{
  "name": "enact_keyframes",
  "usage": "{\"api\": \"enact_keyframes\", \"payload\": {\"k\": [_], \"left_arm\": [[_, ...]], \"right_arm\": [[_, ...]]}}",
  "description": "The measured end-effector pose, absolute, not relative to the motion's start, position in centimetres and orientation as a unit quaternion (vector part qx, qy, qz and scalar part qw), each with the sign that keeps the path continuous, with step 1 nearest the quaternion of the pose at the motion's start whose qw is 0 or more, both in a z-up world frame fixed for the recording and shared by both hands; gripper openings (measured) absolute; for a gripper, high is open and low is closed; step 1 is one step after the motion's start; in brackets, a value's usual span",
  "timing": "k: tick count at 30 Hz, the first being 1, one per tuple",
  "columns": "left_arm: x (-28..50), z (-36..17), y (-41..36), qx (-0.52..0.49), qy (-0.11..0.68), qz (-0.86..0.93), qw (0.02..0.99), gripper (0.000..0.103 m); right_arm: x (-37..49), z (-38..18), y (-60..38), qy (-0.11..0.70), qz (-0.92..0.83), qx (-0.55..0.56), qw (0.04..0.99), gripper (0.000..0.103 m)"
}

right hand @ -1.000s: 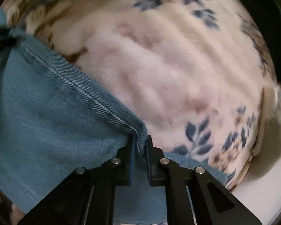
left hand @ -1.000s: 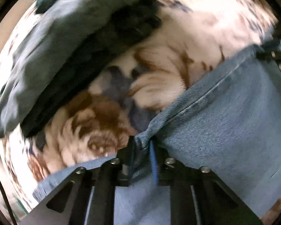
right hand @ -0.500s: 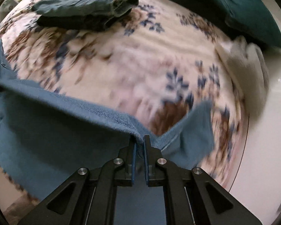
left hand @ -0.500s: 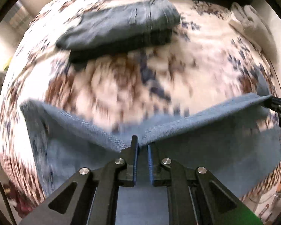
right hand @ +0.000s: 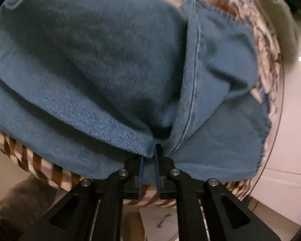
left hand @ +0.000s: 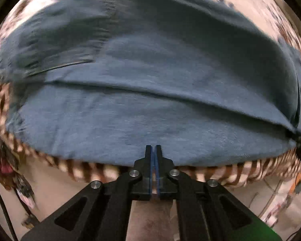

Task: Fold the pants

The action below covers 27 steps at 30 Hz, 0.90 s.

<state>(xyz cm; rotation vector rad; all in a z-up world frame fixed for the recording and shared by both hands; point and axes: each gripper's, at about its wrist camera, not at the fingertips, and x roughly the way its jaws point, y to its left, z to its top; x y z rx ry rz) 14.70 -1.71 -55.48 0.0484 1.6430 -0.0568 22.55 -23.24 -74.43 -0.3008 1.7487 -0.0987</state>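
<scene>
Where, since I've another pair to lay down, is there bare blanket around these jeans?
Bare floral blanket shows only as a strip beyond the far edge of the jeans and a narrow band past their frayed hem. Denim fills the middle; the left gripper and right gripper crowd the near edge.

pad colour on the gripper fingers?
Blue, on black fingers. Clearest in the right wrist view, on the right gripper pinching the jeans.

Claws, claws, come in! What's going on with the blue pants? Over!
Left claw shut at the near edge of the pants. Right claw shut on pants, pinching a bunched fold. Pants lie doubled over on the flowery blanket. Nothing in the way. Over.
</scene>
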Motion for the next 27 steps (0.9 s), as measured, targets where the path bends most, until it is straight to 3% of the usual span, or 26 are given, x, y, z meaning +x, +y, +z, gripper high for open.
{"api": "enact_keyframes", "payload": {"k": [2,3,4,5,8,11,16,18,19,20,27], "left_arm": [[15.3,-54.4,-0.8,0.007,0.724,-0.009,0.689,0.009],[15.5,-54.1,-0.4,-0.003,0.723,-0.002,0.691,0.014],[16.0,-53.6,0.0,-0.019,0.719,0.006,0.695,0.027],[16.5,-53.2,0.4,-0.027,0.715,0.019,0.699,0.043],[17.8,-52.4,0.8,-0.045,0.704,0.044,0.707,0.07],[20.1,-52.4,-0.1,-0.022,0.694,0.069,0.716,0.082],[24.5,-53.5,-1.4,-0.009,0.692,0.089,0.716,0.083],[26.6,-54.2,-2.5,0.002,0.691,0.09,0.717,0.083],[27.0,-54.4,-2.8,0.006,0.692,0.091,0.717,0.083],[27.7,-54.7,-3.2,0.009,0.692,0.091,0.716,0.083],[28.0,-55.2,-6.1,0.01,0.702,0.09,0.706,0.083]], "right_arm": [[22.7,-74.2,-23.4,0.779,-0.027,-0.083,0.621,0.073],[22.8,-73.6,-23.7,0.78,-0.027,-0.053,0.623,0.084],[23.0,-72.8,-24.1,0.777,-0.029,-0.032,0.629,0.089],[23.1,-71.6,-24.5,0.769,-0.031,-0.005,0.638,0.089],[24.1,-67.8,-26.4,0.737,-0.057,0.082,0.669,0.089],[26.6,-65.8,-28.6,0.701,-0.101,0.128,0.694,0.089],[34.1,-70.5,-31.1,0.707,-0.141,0.108,0.684,0.088],[35.4,-72.7,-31.3,0.724,-0.128,0.08,0.673,0.068],[35.6,-73.0,-31.0,0.726,-0.127,0.063,0.673,0.026],[35.3,-72.8,-31.1,0.722,-0.133,0.053,0.677,0.009],[22.9,-66.2,-42.2,0.613,-0.309,0.265,0.677,0.009]]}}
